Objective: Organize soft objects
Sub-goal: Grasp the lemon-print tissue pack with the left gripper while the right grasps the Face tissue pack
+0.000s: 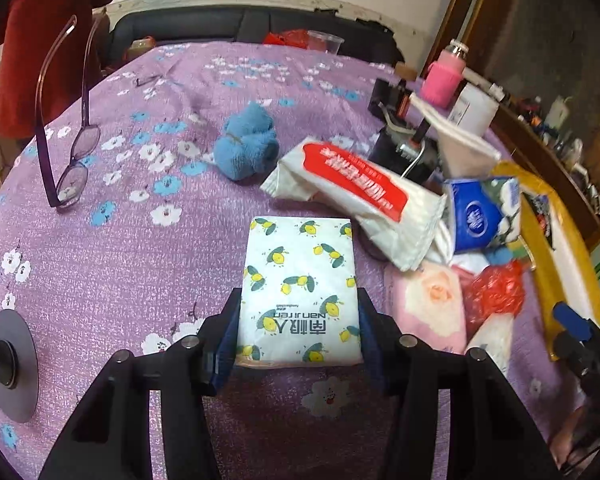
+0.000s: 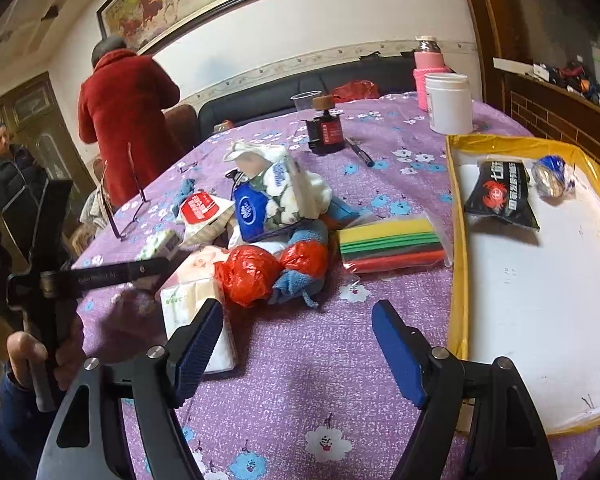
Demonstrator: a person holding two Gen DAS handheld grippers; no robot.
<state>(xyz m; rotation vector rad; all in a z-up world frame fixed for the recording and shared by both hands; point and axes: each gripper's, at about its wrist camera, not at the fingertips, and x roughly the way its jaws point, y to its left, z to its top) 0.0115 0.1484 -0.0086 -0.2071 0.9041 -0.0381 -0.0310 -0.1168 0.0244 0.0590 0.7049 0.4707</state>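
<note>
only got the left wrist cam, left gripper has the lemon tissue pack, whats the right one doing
Observer: The right gripper is open, holding nothing, above bare tablecloth.
Operator: anything in that yellow tray yet
Observer: Yes, the yellow tray holds a black crab-print packet and a small blue wrapped item.
Operator: whats closest to the right gripper
Observer: A white tissue pack by its left finger.

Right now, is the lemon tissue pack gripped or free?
Gripped: the left gripper has both blue pads against the sides of the lemon tissue pack.
</note>
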